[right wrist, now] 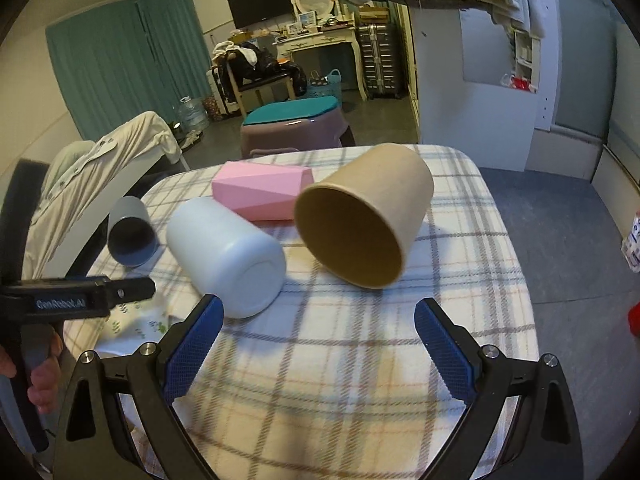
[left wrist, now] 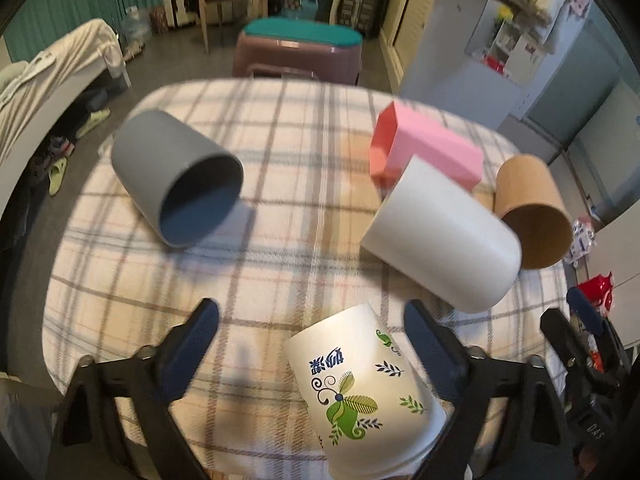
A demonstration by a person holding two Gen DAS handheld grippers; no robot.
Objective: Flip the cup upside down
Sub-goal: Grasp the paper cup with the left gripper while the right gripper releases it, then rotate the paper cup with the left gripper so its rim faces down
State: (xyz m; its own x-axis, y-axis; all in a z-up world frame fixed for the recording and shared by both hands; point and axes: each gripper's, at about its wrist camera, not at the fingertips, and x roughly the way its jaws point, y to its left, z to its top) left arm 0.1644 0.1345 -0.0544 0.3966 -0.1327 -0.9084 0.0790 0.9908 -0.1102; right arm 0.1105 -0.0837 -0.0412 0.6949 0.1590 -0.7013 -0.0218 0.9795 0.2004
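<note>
Several cups lie on their sides on the plaid tablecloth (left wrist: pixel 280 264). A printed white paper cup (left wrist: pixel 360 396) lies between the fingers of my open left gripper (left wrist: pixel 312 320), untouched as far as I can see. A grey cup (left wrist: pixel 176 176) lies at the left, a plain white cup (left wrist: pixel 444 236), a pink faceted cup (left wrist: pixel 424 148) and a brown paper cup (left wrist: pixel 532 212) at the right. My right gripper (right wrist: pixel 318 320) is open and empty, just short of the brown cup (right wrist: pixel 368 216) and the white cup (right wrist: pixel 228 252). The pink cup (right wrist: pixel 260 192) and the grey cup (right wrist: pixel 130 236) lie behind.
The table (right wrist: pixel 460 280) drops off at its right and far edges. A purple stool with a teal cushion (left wrist: pixel 300 52) stands beyond the far edge. A bed with clothes (left wrist: pixel 52 80) is at the left. The left gripper's body (right wrist: pixel 72 300) shows in the right wrist view.
</note>
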